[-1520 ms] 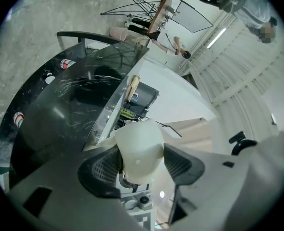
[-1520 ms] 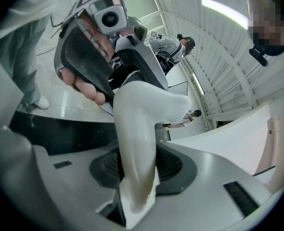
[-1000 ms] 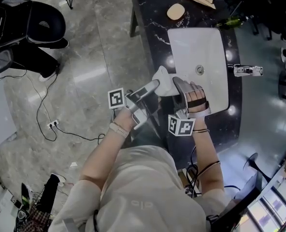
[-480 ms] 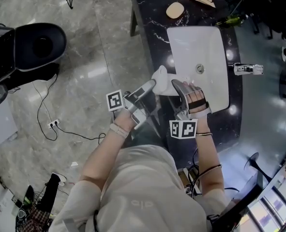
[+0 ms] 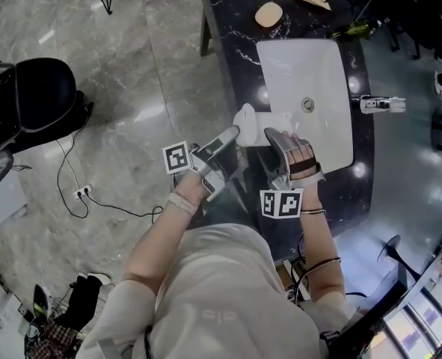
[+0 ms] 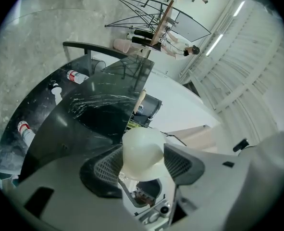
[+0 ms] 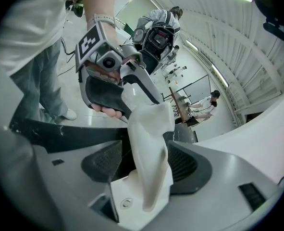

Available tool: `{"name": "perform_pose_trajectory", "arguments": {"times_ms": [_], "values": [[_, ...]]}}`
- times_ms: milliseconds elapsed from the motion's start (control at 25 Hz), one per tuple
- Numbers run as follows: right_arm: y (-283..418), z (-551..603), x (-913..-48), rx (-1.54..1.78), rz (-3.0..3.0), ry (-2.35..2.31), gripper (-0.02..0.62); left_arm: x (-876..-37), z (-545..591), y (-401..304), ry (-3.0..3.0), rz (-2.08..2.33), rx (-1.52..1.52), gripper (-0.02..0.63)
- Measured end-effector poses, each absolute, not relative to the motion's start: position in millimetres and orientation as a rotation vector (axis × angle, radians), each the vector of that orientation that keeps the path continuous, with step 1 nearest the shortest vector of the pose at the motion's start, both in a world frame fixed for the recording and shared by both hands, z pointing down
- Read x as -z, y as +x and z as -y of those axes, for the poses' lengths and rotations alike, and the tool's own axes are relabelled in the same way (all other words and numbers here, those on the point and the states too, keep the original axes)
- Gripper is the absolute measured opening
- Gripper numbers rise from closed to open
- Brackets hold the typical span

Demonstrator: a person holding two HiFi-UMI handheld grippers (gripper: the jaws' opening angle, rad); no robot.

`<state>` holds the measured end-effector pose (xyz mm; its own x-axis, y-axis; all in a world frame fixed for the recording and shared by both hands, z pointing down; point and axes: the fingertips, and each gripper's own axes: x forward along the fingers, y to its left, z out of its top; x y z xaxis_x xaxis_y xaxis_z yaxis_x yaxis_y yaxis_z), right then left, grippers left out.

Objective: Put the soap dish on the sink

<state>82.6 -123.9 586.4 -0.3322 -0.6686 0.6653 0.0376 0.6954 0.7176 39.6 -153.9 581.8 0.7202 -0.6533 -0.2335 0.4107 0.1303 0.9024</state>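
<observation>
At the near left edge of the counter, seen from the head view, the white dish is held off the surface, just beside the near left corner of the sink, with its right end reaching over the sink's rim. The left gripper comes in from the left and grips the dish's left end. The right gripper sits close under the dish's right part. A tan soap lies on the counter beyond the sink, and a tap stands at the sink's right side. A black chair stands well apart on the floor. In the left gripper view, the rounded white end of the dish fills the gap between the jaws. Both ribbed pads press against it, so the jaws stand fairly wide but are clamped on it. In the right gripper view, the dish runs edge-on from the left gripper down between the right jaws. These are spread as wide as they go, with a clear gap at the left pad, so they do not grip the dish.
</observation>
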Motion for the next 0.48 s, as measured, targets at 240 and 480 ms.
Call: {"name": "perform_pose_trajectory", "arguments": {"times_ms": [240,480], "values": [[79.5,119.8,-586.7,0.788,1.773,0.507,0.282,-585.7,146.4,34.4,1.221,0.272,0.758,0.268],[79.6,119.7,-586.4,0.785,1.763,0.507,0.282,-587.1,137.9,37.5,1.217,0.280,0.755,0.268]]}}
